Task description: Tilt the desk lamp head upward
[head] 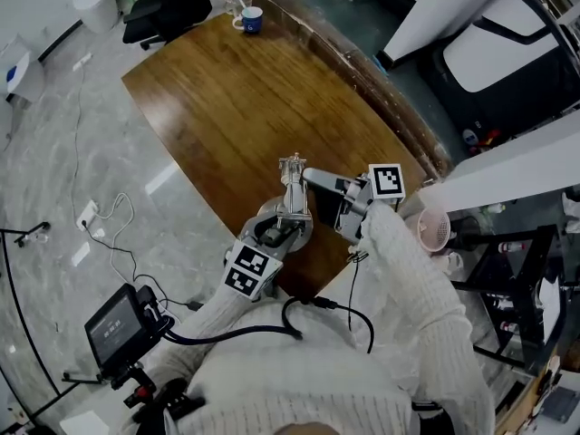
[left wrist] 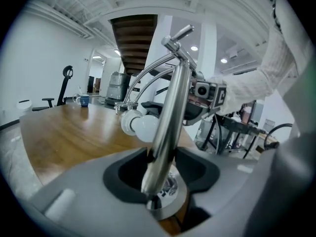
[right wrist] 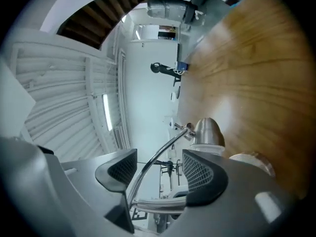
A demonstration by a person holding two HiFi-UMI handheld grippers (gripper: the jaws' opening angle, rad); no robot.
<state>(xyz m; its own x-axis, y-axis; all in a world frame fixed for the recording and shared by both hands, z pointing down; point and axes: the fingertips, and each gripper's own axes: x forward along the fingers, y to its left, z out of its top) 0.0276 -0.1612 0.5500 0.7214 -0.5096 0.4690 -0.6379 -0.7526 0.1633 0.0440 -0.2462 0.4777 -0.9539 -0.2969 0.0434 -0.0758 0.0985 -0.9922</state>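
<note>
Two grippers: both work at the desk lamp (head: 292, 198), which stands on the wooden table (head: 254, 107) close to its near edge, right in front of the person
Left gripper (left wrist: 162, 167): closed around the upright pole (left wrist: 171, 102) just above the round base (left wrist: 168, 206); the pads sit against the pole with no gap that I can see
Right gripper (right wrist: 159, 174): jaws wide and holding nothing; the thin curved arm (right wrist: 160, 152) runs between the pads, nearer one pad than the other
Lamp head (right wrist: 207, 131): a metal cone at the far end of the curved arm, with the white bulb (left wrist: 144, 126) bare below it; whether it is tilted up far enough I cannot tell
Risk of slipping: the curved arm is thin, round and polished, so jaws closing on it may skid along it instead of turning the head
Risk of tipping: an upward push at the head would lever the whole lamp over if the hold on the pole is loose
Risk at the edge: the base is near the table's rim, so a sideways shove could slide it off
Risk to the bulb: it is unshielded and near the working jaws, so a stray swing could knock it
</note>
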